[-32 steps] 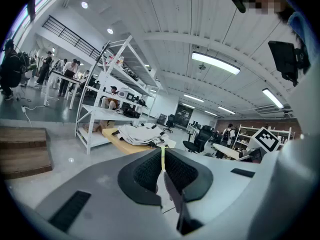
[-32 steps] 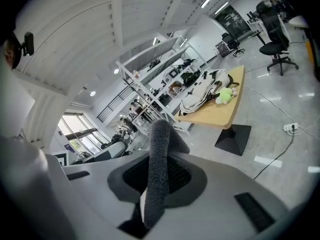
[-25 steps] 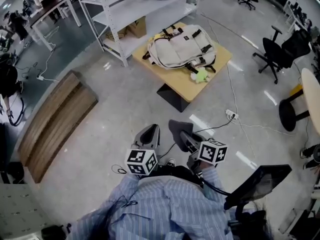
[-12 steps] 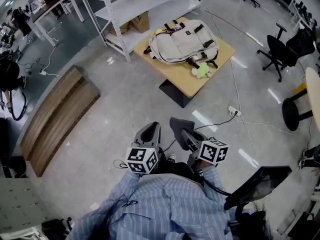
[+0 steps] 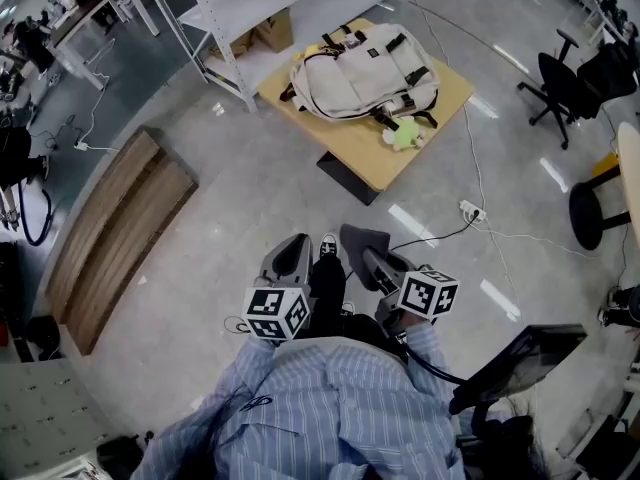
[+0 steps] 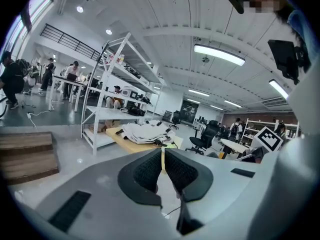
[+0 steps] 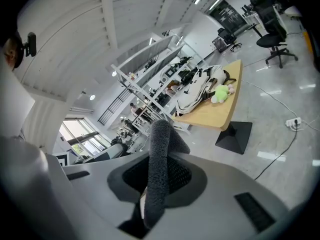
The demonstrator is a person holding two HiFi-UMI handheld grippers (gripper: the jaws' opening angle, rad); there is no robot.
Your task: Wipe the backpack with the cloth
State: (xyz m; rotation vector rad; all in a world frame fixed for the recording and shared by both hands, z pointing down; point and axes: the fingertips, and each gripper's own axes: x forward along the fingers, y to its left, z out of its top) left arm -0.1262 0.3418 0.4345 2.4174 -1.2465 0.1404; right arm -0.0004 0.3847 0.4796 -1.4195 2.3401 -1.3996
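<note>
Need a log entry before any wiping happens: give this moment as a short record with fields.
left gripper: jaws together, nothing between them
right gripper: shut on the grey cloth
backpack: cream, lying flat on the wooden table
green toy: on the table, beside the backpack
progress: both grippers well short of the table; wiping not yet begun

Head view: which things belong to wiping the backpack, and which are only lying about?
For the job:
backpack
cloth, clamped in the right gripper
table under the backpack

Lying about:
green plush toy
power strip
cardboard box
office chair
</note>
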